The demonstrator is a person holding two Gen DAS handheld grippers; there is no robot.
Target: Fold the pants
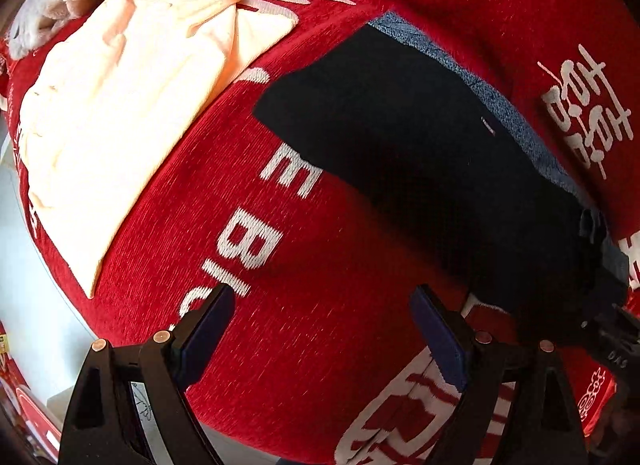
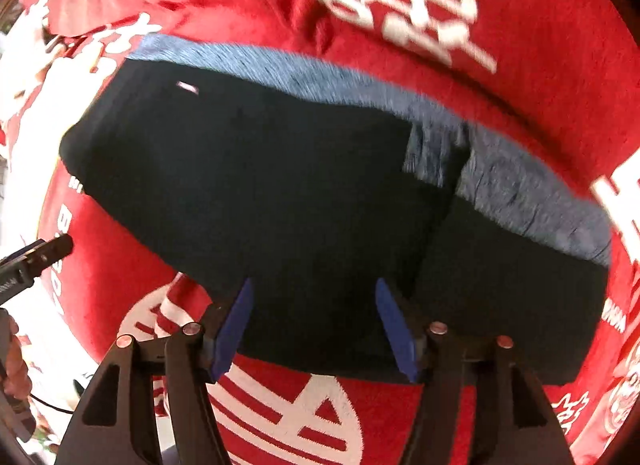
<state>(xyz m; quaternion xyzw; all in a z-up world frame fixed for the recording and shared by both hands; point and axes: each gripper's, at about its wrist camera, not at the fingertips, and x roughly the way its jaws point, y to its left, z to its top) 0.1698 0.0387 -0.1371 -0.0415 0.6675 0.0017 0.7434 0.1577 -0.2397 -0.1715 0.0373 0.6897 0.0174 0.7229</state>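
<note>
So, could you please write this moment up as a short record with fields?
surface: red blanket with white lettering
pants: dark pants, folded flat, blue-grey band along the far edge
other cloth: cream garment on the blanket, apart from the pants
left gripper: open over bare blanket beside the pants, holding nothing
right gripper: open above the near edge of the pants; pads not pressing the cloth
view quality: right wrist view is motion-blurred
</note>
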